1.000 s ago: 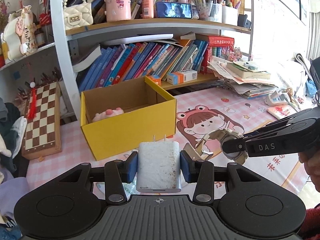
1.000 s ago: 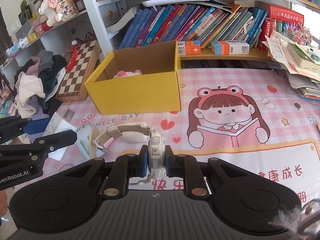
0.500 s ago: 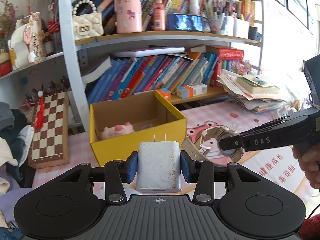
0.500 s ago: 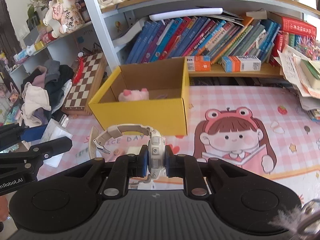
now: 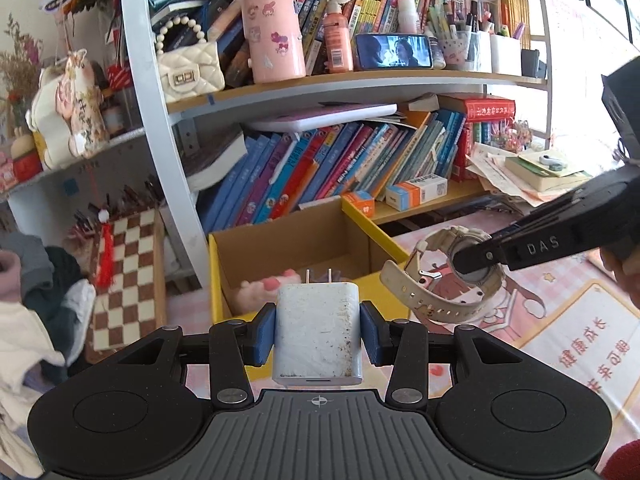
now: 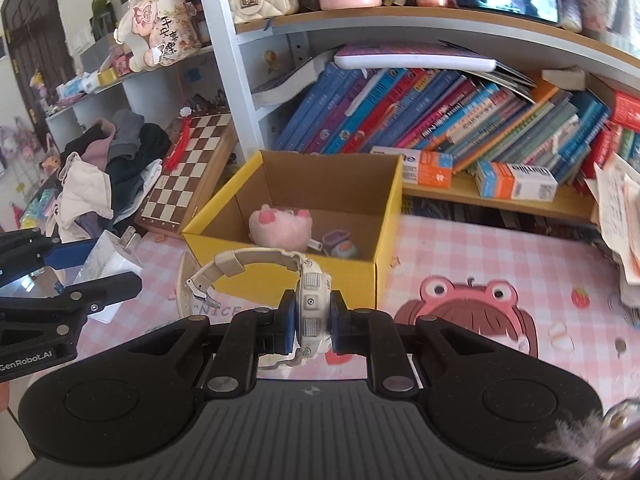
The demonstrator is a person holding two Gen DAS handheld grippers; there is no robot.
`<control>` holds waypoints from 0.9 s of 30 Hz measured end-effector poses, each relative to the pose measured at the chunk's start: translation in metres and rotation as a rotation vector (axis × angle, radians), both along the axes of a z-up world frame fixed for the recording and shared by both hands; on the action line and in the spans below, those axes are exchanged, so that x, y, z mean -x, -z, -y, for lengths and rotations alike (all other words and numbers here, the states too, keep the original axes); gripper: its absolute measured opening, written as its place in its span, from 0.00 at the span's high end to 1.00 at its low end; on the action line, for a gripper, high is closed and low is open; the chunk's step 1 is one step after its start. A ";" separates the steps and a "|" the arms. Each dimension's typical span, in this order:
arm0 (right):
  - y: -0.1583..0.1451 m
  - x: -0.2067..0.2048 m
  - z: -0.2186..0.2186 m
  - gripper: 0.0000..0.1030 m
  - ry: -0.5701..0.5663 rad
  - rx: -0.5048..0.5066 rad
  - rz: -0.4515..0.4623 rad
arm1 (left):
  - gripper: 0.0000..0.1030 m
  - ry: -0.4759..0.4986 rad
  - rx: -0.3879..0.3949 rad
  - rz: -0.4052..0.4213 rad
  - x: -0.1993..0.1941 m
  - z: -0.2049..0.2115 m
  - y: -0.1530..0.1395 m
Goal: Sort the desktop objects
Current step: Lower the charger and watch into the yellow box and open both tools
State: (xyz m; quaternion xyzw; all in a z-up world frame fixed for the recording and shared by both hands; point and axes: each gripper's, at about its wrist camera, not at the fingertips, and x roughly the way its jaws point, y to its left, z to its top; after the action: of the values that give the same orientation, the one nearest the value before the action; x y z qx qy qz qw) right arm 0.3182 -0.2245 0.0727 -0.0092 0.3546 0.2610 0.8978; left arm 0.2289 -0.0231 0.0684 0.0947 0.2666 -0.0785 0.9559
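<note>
Bookshelves crammed with leaning books fill the background, and below them a pink checked mat covers the table (image 6: 480,248), where a yellow cardboard box (image 6: 280,276) stands open.

Over the last second both tools have risen and closed in on that box: its opening now shows more fully in the right wrist view, with a pink plush toy (image 6: 280,226) and a small purple item beside it on the bottom.

The left tool (image 5: 318,336) is clamped on a white charger (image 5: 318,332), prongs pointing toward the box. The right tool (image 6: 312,320) pinches the case of a cream watch (image 6: 312,304), its strap curling free to the left.

Both objects hang in the air just short of the box's near wall, not yet over the opening. 2 items look about ready to be dropped in; each tool probably needs to carry forward past the rim before letting go.
</note>
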 end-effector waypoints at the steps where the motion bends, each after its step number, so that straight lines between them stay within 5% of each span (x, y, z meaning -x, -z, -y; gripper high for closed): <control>1: 0.000 -0.006 -0.001 0.85 -0.006 0.000 -0.003 | 0.59 -0.007 -0.002 0.000 -0.003 -0.001 0.000; 27: -0.013 -0.152 -0.045 0.85 -0.109 0.106 0.072 | 0.59 -0.039 -0.102 -0.034 -0.134 -0.007 -0.007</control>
State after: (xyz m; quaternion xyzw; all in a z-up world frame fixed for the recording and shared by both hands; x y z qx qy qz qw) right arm 0.4703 -0.1794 0.0857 -0.0856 0.3347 0.2898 0.8926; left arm 0.3633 -0.0165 0.0754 0.1369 0.2881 -0.0476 0.9466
